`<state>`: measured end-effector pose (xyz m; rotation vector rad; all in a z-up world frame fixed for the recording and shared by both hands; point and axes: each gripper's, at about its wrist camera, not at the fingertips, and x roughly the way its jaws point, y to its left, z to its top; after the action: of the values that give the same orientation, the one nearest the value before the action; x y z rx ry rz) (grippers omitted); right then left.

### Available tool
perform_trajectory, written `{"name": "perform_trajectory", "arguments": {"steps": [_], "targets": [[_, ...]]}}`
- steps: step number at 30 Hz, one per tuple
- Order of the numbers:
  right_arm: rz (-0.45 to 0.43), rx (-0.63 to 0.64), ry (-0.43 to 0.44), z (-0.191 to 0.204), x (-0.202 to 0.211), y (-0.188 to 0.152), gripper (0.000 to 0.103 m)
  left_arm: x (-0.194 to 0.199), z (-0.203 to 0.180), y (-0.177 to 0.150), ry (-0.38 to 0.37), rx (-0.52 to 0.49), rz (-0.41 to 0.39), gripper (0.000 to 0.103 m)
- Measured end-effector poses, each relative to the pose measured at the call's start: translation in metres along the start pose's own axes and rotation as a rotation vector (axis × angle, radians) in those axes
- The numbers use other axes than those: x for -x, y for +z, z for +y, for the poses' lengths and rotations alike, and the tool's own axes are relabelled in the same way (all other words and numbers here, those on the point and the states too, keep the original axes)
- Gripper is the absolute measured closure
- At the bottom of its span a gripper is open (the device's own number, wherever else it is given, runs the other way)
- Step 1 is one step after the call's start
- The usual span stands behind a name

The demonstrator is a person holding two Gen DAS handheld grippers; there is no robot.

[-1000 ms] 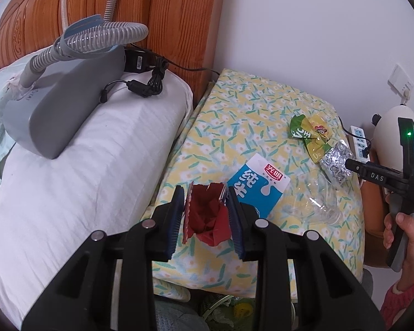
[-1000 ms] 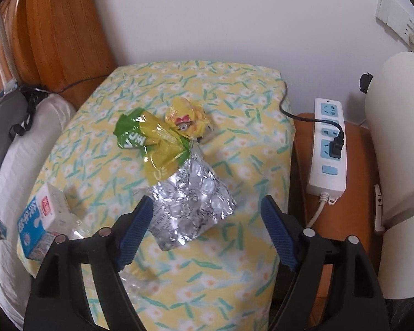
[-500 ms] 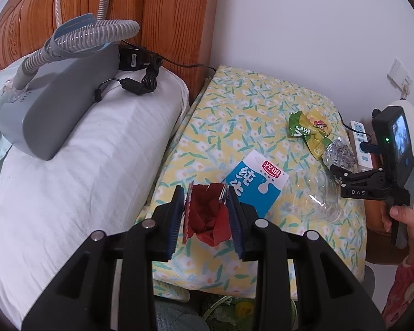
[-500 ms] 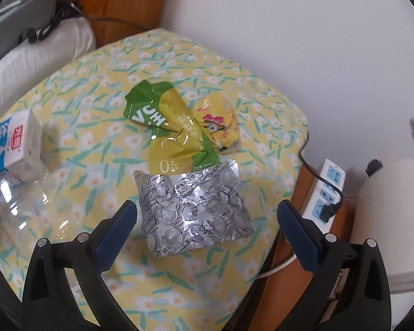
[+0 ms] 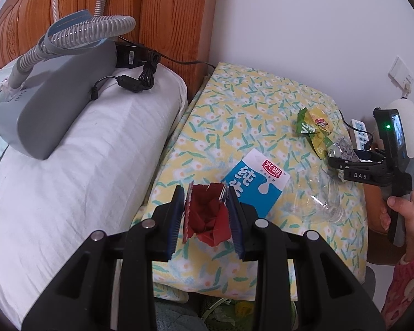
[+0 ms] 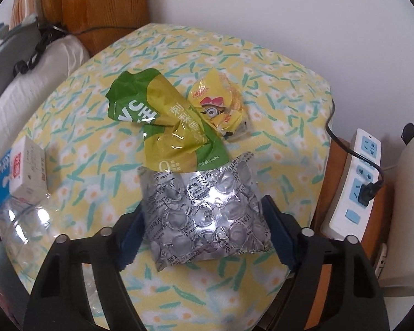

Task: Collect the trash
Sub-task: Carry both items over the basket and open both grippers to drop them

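Observation:
My left gripper [image 5: 205,215] is shut on a crumpled red wrapper [image 5: 207,218], held above the front edge of the yellow floral cushion [image 5: 234,102]. My right gripper [image 6: 204,229] is open, its fingers on either side of a silver foil blister pack [image 6: 204,212] that lies on the cushion; it also shows in the left wrist view [image 5: 345,165]. Other trash on the cushion: a green-yellow pouch [image 6: 165,132], a yellow minion wrapper [image 6: 220,110], a blue-white milk carton [image 5: 255,182] and a clear plastic bottle [image 5: 320,198].
A white pillow [image 5: 82,151] with a grey device [image 5: 55,96], hose and cables lies left of the cushion, against a wooden headboard [image 5: 165,13]. A white power strip [image 6: 358,182] sits on a wooden stand to the right, by a white appliance [image 6: 411,193].
My right gripper has moved down and forward to the foil blister pack and its fingers have narrowed around it. My left gripper has kept still with the red wrapper.

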<state>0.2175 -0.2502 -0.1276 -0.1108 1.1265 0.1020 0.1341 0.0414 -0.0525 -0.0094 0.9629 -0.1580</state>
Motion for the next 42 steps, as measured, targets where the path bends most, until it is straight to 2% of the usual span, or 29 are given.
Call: {"name": "perform_trajectory", "arguments": {"steps": [3,10,15,16,20,27,31,37,42], "targets": [[-0.029,-0.010,-0.015,0.002,0.012,-0.002,0.032,0.004,-0.002,-0.002,-0.002,-0.005,-0.005,0.072],[-0.163,-0.010,-0.045,0.026,0.084,-0.027,0.032,0.027,-0.013,-0.019,-0.021,-0.020,-0.018,0.072],[-0.214,0.023,-0.010,0.054,0.132,-0.067,0.032,0.050,-0.028,-0.049,-0.054,-0.049,-0.017,0.072],[-0.216,0.035,0.007,0.065,0.142,-0.084,0.032,0.054,-0.031,-0.057,-0.062,-0.055,-0.013,0.072],[-0.188,0.071,0.048,0.093,0.157,-0.121,0.032,0.068,-0.044,-0.091,-0.089,-0.086,0.008,0.072],[-0.070,0.129,0.137,0.139,0.155,-0.200,0.032,0.079,-0.054,-0.159,-0.125,-0.126,0.070,0.072],[-0.019,0.147,0.139,0.152,0.152,-0.235,0.032,0.075,-0.055,-0.188,-0.129,-0.127,0.116,0.072],[0.022,0.110,0.128,0.148,0.146,-0.267,0.032,0.060,-0.062,-0.214,-0.158,-0.143,0.169,0.072],[0.026,0.087,0.109,0.140,0.140,-0.277,0.031,0.028,-0.070,-0.236,-0.185,-0.162,0.250,0.072]]}}
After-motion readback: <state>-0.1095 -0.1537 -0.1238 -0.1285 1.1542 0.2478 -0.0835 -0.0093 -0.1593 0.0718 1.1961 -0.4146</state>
